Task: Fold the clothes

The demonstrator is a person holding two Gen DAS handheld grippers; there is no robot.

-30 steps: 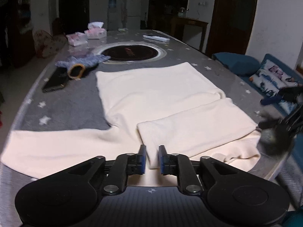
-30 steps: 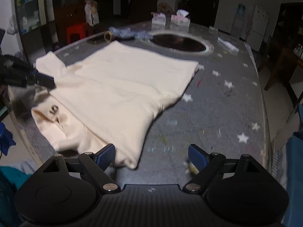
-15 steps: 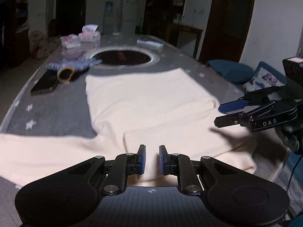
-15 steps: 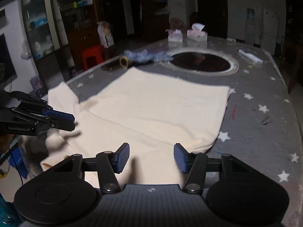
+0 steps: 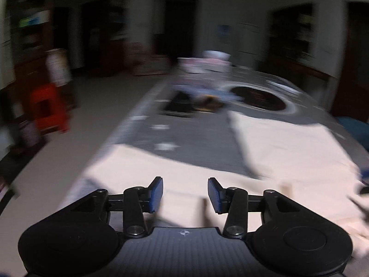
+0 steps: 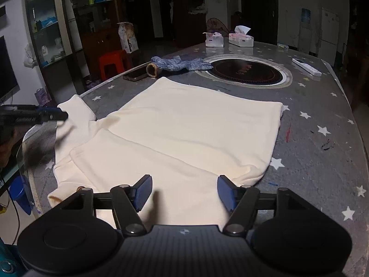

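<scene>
Your cream sweatshirt (image 6: 184,133) lies flat on the grey star-patterned table (image 6: 322,152), body spread toward the round hob (image 6: 246,70), one sleeve already folded across the near part and the other sleeve (image 6: 76,108) still stretched out to your left edge. Your right gripper (image 6: 183,191) hangs low over the near hem with its jaws apart and only cloth below them, nothing pinched; they have just been widening again. Your left gripper (image 5: 185,194) shows its jaws apart too, freshly opened, over the outstretched sleeve, though that view is badly smeared; in the right wrist view its tip sits right at the cuff.

The fabric looks thick, soft and limp: light to lift, but it will sag and drag, and a single layer can slide over the one beneath. Take hold at the cuff end of the loose sleeve, biting the full thickness, and carry it across low. Watch the glove (image 6: 182,63) and phone (image 6: 136,75) beyond the cloth; both stand clear of it now.
</scene>
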